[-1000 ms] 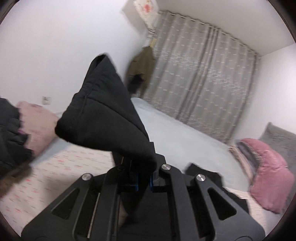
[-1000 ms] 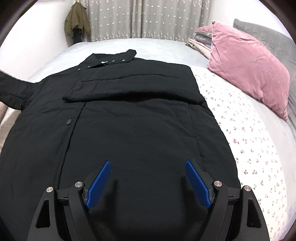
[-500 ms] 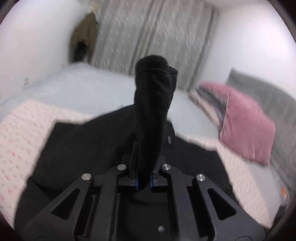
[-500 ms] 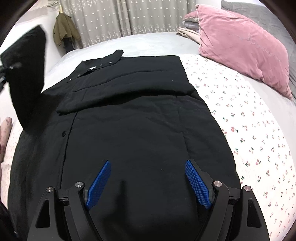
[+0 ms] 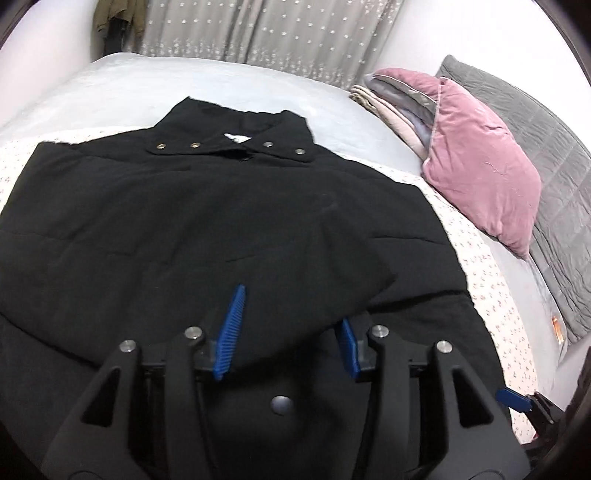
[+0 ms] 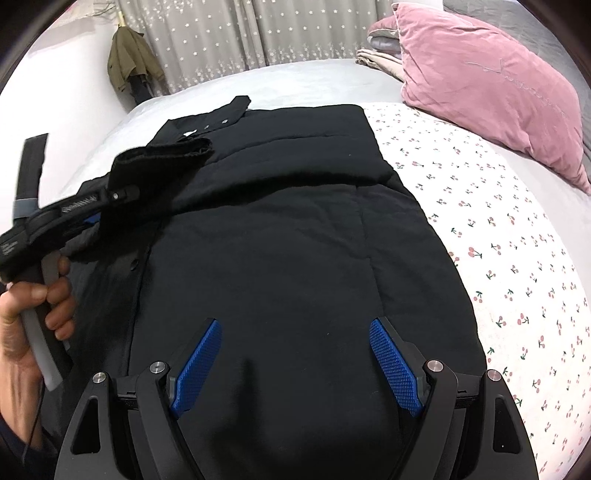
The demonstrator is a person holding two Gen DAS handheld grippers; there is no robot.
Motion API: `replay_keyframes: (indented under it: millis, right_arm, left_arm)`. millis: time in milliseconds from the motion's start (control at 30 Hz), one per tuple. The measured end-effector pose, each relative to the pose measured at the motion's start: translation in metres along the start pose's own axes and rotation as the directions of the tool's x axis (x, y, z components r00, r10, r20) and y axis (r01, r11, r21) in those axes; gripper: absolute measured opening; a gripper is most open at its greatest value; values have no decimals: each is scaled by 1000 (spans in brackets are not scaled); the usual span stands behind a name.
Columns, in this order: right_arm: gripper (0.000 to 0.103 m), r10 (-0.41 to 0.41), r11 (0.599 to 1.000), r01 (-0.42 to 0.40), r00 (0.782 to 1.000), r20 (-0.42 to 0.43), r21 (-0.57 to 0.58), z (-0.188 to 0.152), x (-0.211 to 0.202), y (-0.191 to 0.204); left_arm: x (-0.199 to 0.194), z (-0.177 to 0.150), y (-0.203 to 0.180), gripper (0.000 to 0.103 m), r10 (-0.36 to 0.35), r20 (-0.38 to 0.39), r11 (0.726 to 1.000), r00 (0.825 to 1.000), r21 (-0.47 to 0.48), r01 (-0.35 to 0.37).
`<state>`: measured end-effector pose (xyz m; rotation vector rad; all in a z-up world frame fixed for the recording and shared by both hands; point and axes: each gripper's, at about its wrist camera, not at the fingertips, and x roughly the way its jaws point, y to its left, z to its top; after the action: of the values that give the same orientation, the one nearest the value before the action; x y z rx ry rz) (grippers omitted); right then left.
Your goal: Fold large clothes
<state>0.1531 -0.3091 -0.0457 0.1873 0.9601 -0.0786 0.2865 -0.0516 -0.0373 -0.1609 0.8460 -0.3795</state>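
Observation:
A black padded coat point(image 5: 221, 221) lies flat on the bed, collar with metal snaps point(image 5: 236, 144) at the far end. In the left wrist view my left gripper point(image 5: 291, 328) stands open, and the coat's left sleeve point(image 5: 295, 266) lies folded across the chest between its blue pads. In the right wrist view the coat point(image 6: 295, 240) fills the middle, with the sleeve cuff point(image 6: 162, 157) draped over my left gripper point(image 6: 99, 206) at the left. My right gripper point(image 6: 295, 354) is open and empty over the coat's lower part.
A pink velvet pillow point(image 5: 480, 155) and a grey quilted cushion point(image 5: 554, 177) lie at the right, with folded clothes point(image 5: 391, 96) behind. The sheet point(image 6: 498, 258) has a cherry print. An olive jacket point(image 6: 129, 62) hangs by the grey curtains point(image 6: 258, 33).
My left gripper has swung the sleeve from the left side over the coat's chest, lowered it and opened. The right gripper has barely moved.

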Motion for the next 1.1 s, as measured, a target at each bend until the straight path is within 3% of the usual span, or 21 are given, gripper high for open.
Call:
replay_keyframes:
  millis: [100, 200, 300, 367, 433, 533, 600, 633, 667, 833, 933, 1033, 1100]
  right_arm:
    - [84, 16, 1000, -16, 1000, 12, 10, 0, -4, 0]
    - [84, 26, 1000, -26, 999, 25, 15, 0, -7, -1]
    - [84, 29, 999, -29, 999, 24, 19, 0, -8, -4]
    - [84, 33, 999, -33, 999, 25, 35, 1, -9, -8]
    - [84, 37, 998, -38, 999, 28, 57, 3, -10, -14]
    - [84, 34, 996, -36, 999, 28, 80, 4, -9, -21]
    - [84, 35, 996, -36, 999, 23, 80, 4, -8, -22]
    - [84, 36, 996, -37, 999, 20, 79, 3, -7, -22]
    - [84, 39, 996, -41, 999, 21, 77, 3, -7, -22]
    - [84, 62, 995, -65, 997, 39, 70, 3, -12, -20]
    - [84, 63, 995, -68, 996, 61, 75, 4, -17, -22]
    - [84, 57, 994, -62, 996, 63, 89, 4, -16, -25]
    - [84, 54, 994, -59, 997, 54, 95, 3, -13, -26]
  left_arm:
    - [1, -2, -18, 48, -17, 18, 999, 1000, 50, 16]
    - [18, -2, -37, 48, 52, -14, 993, 999, 108, -50]
    - [23, 3, -56, 51, 31, -37, 989, 999, 146, -26]
    - [24, 10, -69, 71, 51, -21, 986, 998, 159, -47]
    - [38, 16, -78, 79, 117, -51, 979, 992, 176, -106]
    - [74, 23, -84, 78, 253, -121, 951, 960, 214, -224]
    - [95, 25, -76, 51, 345, -161, 929, 925, 203, -311]
    - [97, 27, -72, 23, 355, -166, 928, 920, 182, -325]
    - [95, 29, -68, 16, 319, -169, 944, 932, 142, -298]
    - [62, 57, -63, 10, 263, -46, 965, 964, 16, -262]
    - [53, 74, -61, 10, 244, 30, 969, 969, -35, -243]
    - [80, 72, -54, 11, 240, -38, 969, 970, -48, -242]
    - [102, 61, -43, 19, 190, -110, 977, 976, -76, -199]
